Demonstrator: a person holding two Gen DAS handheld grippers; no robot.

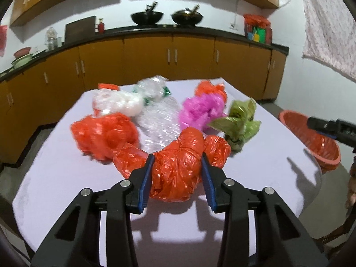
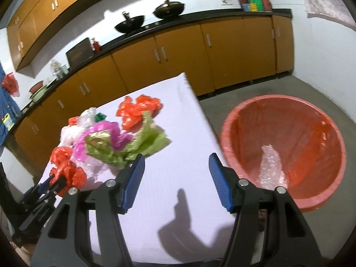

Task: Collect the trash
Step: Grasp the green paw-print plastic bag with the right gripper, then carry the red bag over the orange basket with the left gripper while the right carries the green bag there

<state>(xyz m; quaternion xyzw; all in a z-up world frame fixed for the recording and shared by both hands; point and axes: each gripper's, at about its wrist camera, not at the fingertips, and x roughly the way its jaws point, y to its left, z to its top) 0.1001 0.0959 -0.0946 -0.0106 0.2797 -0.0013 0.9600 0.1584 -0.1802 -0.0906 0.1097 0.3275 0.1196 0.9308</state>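
**Left gripper closed on an orange bag, right gripper held apart beside the bin**

The left gripper (image 1: 178,162) had its blue pads pressed on both sides of a crumpled orange bag (image 1: 178,171), which lay on the white table (image 1: 267,166). Just ahead of this gripper lay more trash: another orange bag (image 1: 104,133), a clear bubble wrap (image 1: 160,122), a pink bag (image 1: 200,109) and a green bag (image 1: 240,122), all somewhat blurred. The right gripper (image 2: 176,164) stood with its fingers wide apart and nothing between them, above the table. To its right stood the red bin (image 2: 289,115), and inside it lay what was probably a piece of bubble wrap (image 2: 271,166).
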